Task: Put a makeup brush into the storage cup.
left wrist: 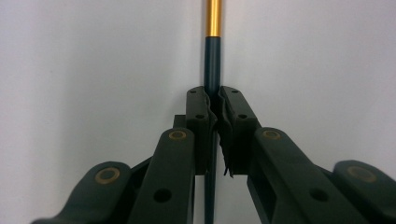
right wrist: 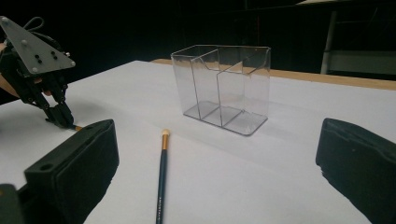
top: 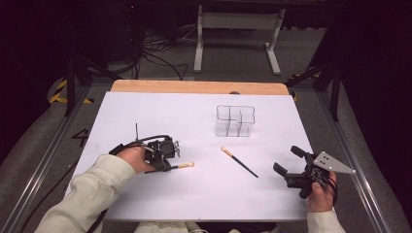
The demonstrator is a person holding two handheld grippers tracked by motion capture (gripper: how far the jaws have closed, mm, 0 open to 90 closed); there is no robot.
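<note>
In the lower left of the high view, the left gripper sits low on the white table, its jaws closed tight on the dark handle of a brush whose gold end pokes out to the right. The left gripper view shows that same brush clamped between the two pads, its shaft running straight up to a gold band at the top edge. At the lower right of the high view, the right gripper stands wide open and holds nothing. A second brush lies loose at centre, below the clear plastic organizer.
</note>
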